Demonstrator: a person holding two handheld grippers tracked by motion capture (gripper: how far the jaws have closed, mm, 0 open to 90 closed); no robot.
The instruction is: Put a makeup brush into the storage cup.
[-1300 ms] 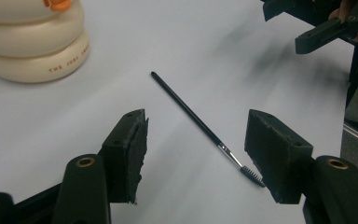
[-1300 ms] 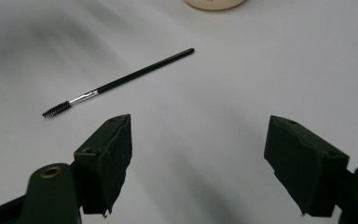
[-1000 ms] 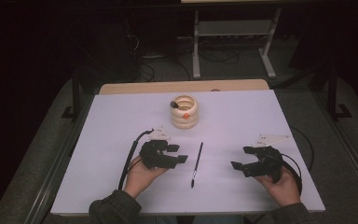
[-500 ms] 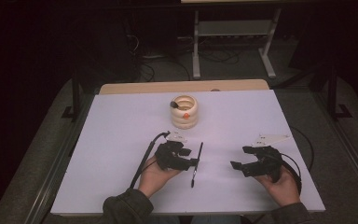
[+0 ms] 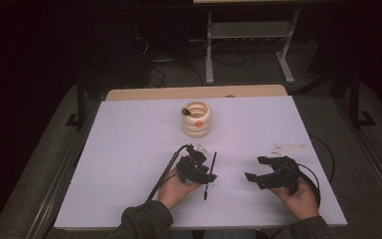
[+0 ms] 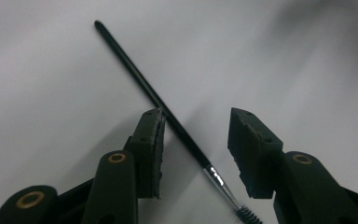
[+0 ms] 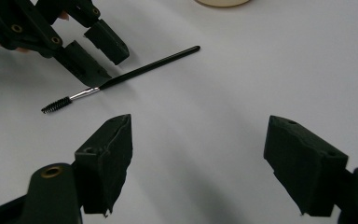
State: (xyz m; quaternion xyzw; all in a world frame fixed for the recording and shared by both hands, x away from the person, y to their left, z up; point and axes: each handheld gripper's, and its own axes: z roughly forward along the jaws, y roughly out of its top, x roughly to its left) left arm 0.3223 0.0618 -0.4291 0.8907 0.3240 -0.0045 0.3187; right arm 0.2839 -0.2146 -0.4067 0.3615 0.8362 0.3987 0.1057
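1. Your brush (image 6: pixel 168 112) has a glossy black handle, a shiny metal collar and bristly black spiral hairs.
2. Your left gripper (image 6: pixel 196 140) carries matt black pads, rough and chipped at the edges, with brass-looking rivets.
3. The table (image 5: pixel 129 149) has a smooth, matt white top.
4. The far holder (image 5: pixel 197 119) looks like smooth cream ceramic or plastic.

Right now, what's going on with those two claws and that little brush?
Left gripper open, jaws closing around brush, not yet pinching. Right gripper open, idle. Brush flat on table. Nothing in the way.
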